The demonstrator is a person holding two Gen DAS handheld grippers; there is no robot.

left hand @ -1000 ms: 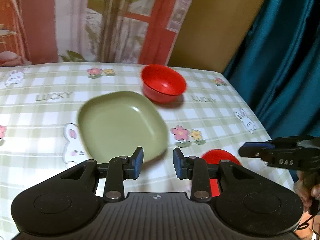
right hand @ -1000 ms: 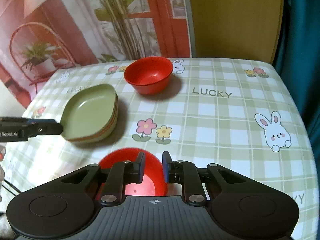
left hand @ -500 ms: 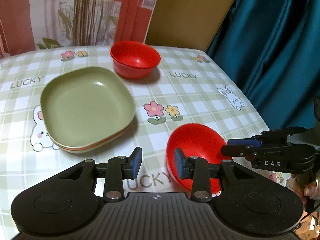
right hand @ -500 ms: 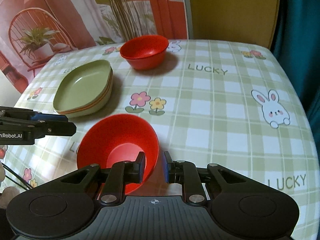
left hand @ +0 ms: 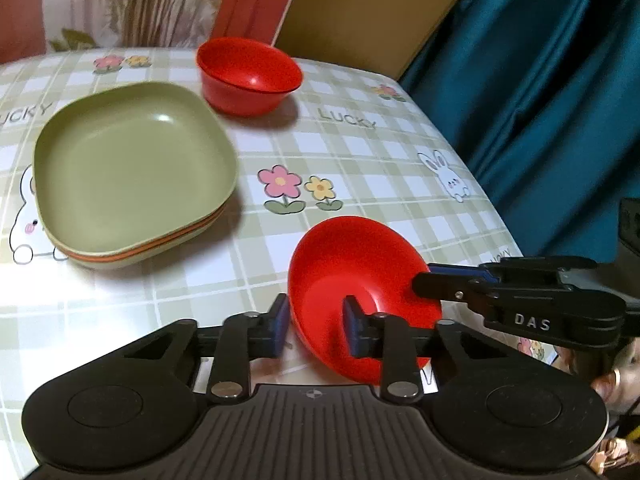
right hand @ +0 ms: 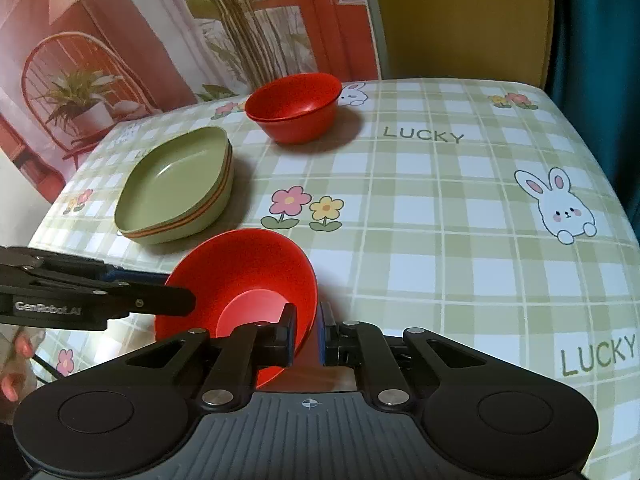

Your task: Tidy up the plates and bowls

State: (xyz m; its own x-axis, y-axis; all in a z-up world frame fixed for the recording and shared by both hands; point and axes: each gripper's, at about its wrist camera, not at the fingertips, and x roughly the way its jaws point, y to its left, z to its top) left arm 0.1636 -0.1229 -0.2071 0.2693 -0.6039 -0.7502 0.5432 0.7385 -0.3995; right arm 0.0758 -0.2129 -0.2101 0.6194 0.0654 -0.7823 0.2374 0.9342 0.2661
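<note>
A loose red bowl point(left hand: 360, 292) is held tilted above the table near its front edge; it also shows in the right wrist view point(right hand: 244, 280). My right gripper point(right hand: 307, 332) is shut on its rim, and shows from the side in the left wrist view point(left hand: 424, 278). My left gripper point(left hand: 316, 324) is open with its jaws astride the bowl's opposite rim, one finger inside; it shows in the right wrist view point(right hand: 188, 300). A stack of green square plates point(left hand: 128, 172) point(right hand: 176, 188) sits at the left. Stacked red bowls point(left hand: 248, 74) point(right hand: 294, 106) stand at the back.
The table point(right hand: 440, 220) has a green checked cloth with rabbits and flowers. Its right edge runs beside a teal curtain point(left hand: 552, 80). A printed backdrop point(right hand: 180, 28) and a brown board point(right hand: 460, 16) stand behind the table.
The right gripper has lifted and tilted the loose red bowl. The left gripper has moved right and its jaws now straddle the bowl's other rim.
</note>
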